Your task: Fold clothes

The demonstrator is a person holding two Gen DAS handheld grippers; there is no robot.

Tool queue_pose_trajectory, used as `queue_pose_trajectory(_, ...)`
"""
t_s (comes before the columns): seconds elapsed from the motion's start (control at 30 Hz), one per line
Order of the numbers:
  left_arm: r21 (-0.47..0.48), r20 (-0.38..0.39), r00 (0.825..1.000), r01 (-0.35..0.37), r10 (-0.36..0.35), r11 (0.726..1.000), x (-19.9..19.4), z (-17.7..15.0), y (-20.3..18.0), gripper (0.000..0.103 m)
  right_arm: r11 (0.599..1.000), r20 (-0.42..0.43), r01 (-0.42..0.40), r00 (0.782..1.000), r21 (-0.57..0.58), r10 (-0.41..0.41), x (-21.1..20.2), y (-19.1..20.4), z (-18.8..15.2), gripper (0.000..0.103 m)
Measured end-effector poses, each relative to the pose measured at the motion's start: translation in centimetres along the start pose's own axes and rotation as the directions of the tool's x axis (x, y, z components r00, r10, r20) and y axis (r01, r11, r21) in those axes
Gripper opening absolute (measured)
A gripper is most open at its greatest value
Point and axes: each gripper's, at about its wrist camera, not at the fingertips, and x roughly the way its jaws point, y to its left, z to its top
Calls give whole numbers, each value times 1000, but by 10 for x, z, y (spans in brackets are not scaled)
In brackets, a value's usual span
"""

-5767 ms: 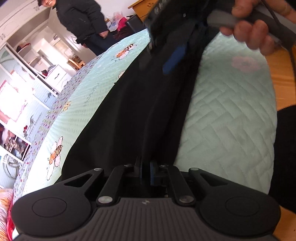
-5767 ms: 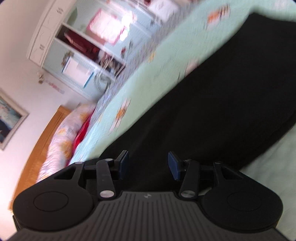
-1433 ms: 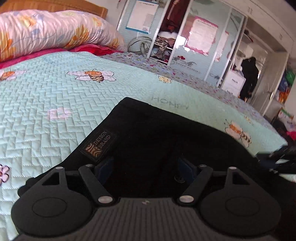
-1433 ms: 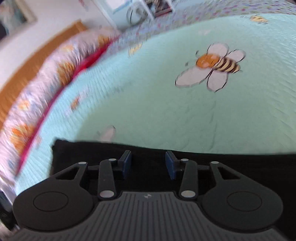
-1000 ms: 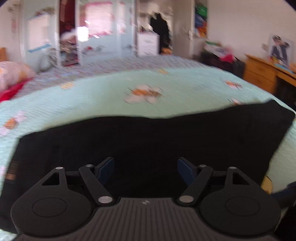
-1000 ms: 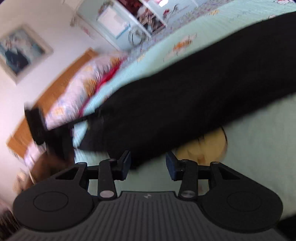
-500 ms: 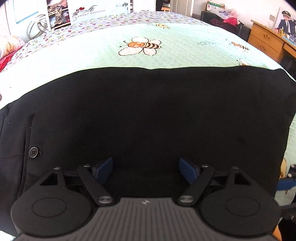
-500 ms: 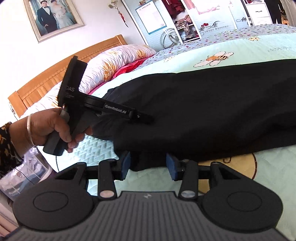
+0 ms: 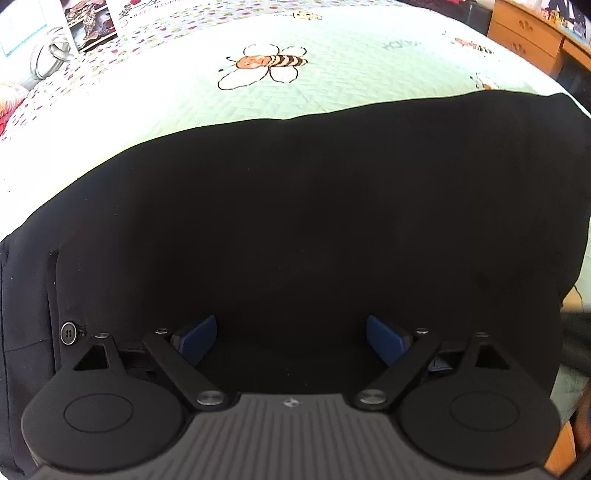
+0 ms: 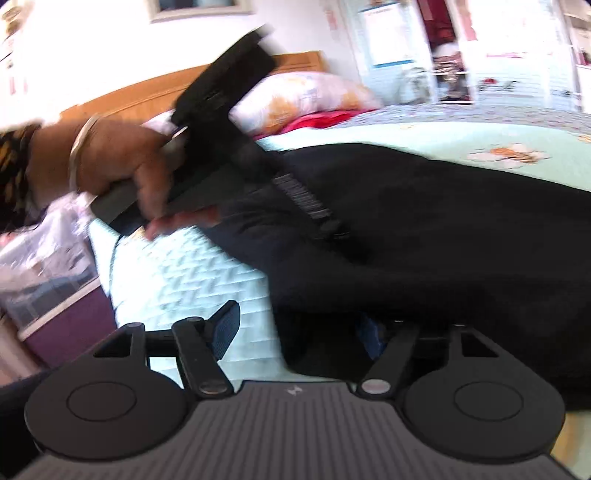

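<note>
Black trousers [image 9: 314, 206] lie spread flat on a mint-green quilt [image 9: 332, 85] printed with bees; a button [image 9: 69, 332] shows at their left end. My left gripper [image 9: 291, 338] points steeply down over the cloth, its jaws opening wide, with nothing pinched between the blue pads [image 9: 195, 338]. In the right wrist view the same trousers [image 10: 424, 229] run across the bed. My right gripper [image 10: 297, 332] sits at their near edge, jaws opening. Its left pad [image 10: 225, 326] is over bare quilt and its right pad is half hidden by the cloth edge. A person's hand [image 10: 122, 173] holds the left gripper's black housing [image 10: 221, 92].
A floral pillow [image 10: 306, 92] and wooden headboard [image 10: 147, 92] lie at the bed's head. A wardrobe with glass doors [image 10: 461, 48] stands beyond the bed, and a wooden dresser [image 9: 524, 33] beside it. A clear plastic box [image 10: 44, 266] stands by the bedside.
The left gripper tipped down closer to the trousers and its jaws spread wider. The right gripper rolled, shifted along the near edge, and its jaws widened.
</note>
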Motion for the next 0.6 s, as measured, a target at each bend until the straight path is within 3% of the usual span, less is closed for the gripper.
queue_pose_trajectory(0.2,-8,-13,1000,4,-4,1000,5,1,3,96,996,40,-81,996,-24,82,-12,25,-18,73)
queue_pose_trajectory(0.27,-9,-14,1000,3,-3,1000,7,1,4,98,995,77,-74,995,63,69,-19,8,-16,70)
queue_pose_trajectory(0.43,-19,1,1000,-10,10,1000,4,-6,1,103,998,44,-41,998,-41,43,-8,44,-21,74)
queue_pose_trajectory(0.57,-32,23,1000,-19,20,999,2,-10,-1,103,993,78,-48,996,109,39,-17,23,-15,72)
queue_pose_trajectory(0.6,-34,30,999,-22,23,999,2,-11,-2,103,996,37,-63,997,60,61,-12,32,-16,73)
